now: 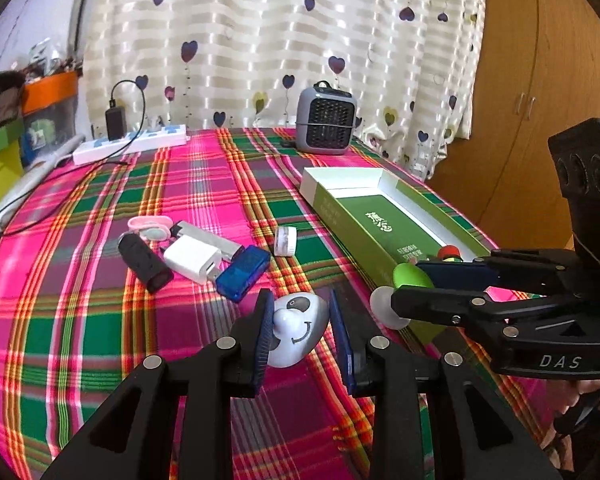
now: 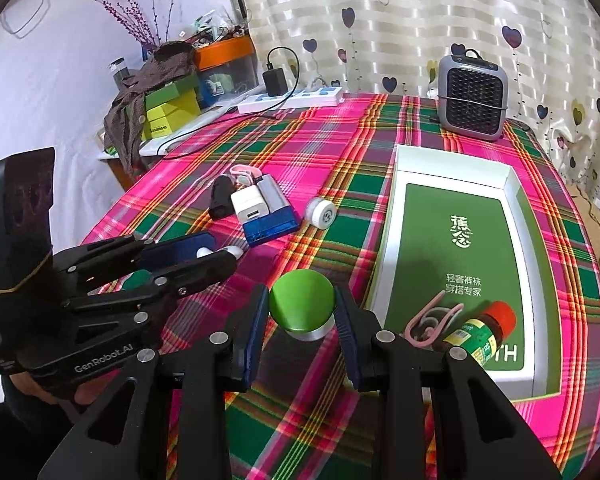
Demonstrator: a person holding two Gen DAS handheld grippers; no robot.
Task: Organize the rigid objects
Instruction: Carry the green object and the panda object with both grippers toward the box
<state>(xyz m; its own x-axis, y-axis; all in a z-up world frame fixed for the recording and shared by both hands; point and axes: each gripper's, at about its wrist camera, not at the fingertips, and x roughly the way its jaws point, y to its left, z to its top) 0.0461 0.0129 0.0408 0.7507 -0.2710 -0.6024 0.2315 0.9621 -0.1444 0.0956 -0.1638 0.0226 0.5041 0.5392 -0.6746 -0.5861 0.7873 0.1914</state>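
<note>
both tongs loaded

your left gripper is clamped on the white smiley-face toy above the plaid tablecloth. your right gripper grasps the green-capped knob, just beside the green box.

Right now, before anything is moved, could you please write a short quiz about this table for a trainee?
1. What do the left tongs grip?
A. a white smiling figure
B. a blue case
C. a black cylinder
2. True or false: the green box is empty.
3. The right tongs grip a domed object. What colour is its top?

Key
1. A
2. False: a red-capped bottle and a pink clip lie in it.
3. Green
</note>
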